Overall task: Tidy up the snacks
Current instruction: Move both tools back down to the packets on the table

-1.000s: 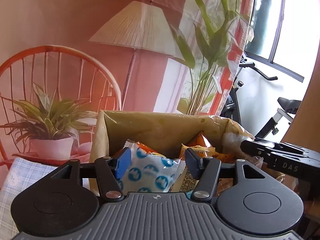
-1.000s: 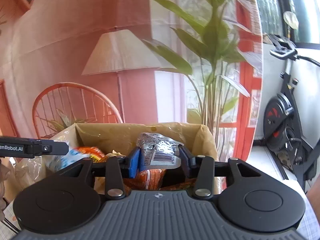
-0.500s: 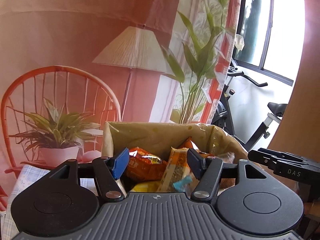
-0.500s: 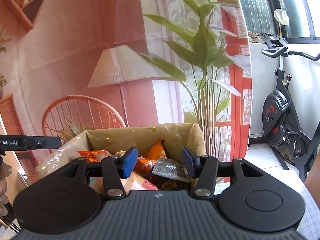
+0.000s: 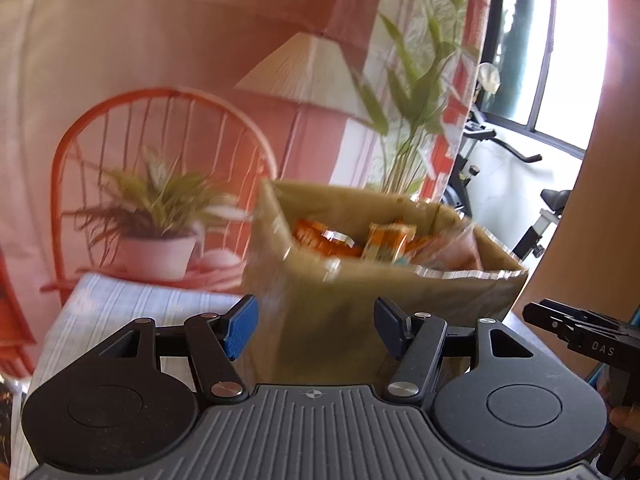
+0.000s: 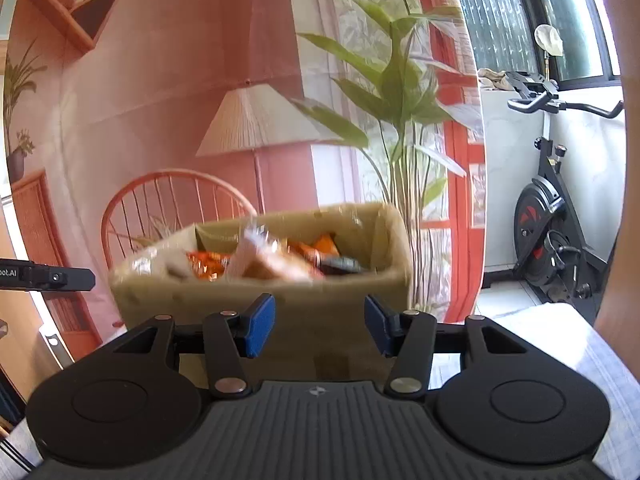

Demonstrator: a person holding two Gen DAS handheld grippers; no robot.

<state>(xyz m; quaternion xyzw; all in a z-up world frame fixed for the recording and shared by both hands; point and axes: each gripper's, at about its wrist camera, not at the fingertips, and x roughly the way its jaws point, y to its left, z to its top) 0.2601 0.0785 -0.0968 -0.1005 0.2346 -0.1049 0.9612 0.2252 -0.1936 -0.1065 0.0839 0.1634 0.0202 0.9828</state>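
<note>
Nearest you, your left gripper (image 5: 316,326) has its blue pads apart with nothing between them, and your right gripper (image 6: 319,326) likewise stands open and empty. Just ahead of both sits the tan snack box (image 5: 360,300), lined with clear plastic, on a pale striped tablecloth (image 5: 120,312). Orange snack packets (image 6: 208,266) lie heaped inside it, blurred. The box's near wall stands between your pads and the packets. Behind it hangs a printed backdrop (image 6: 160,100) of a chair, lamp and plants; an exercise bike (image 6: 552,240) stands farthest right by the window.
</note>
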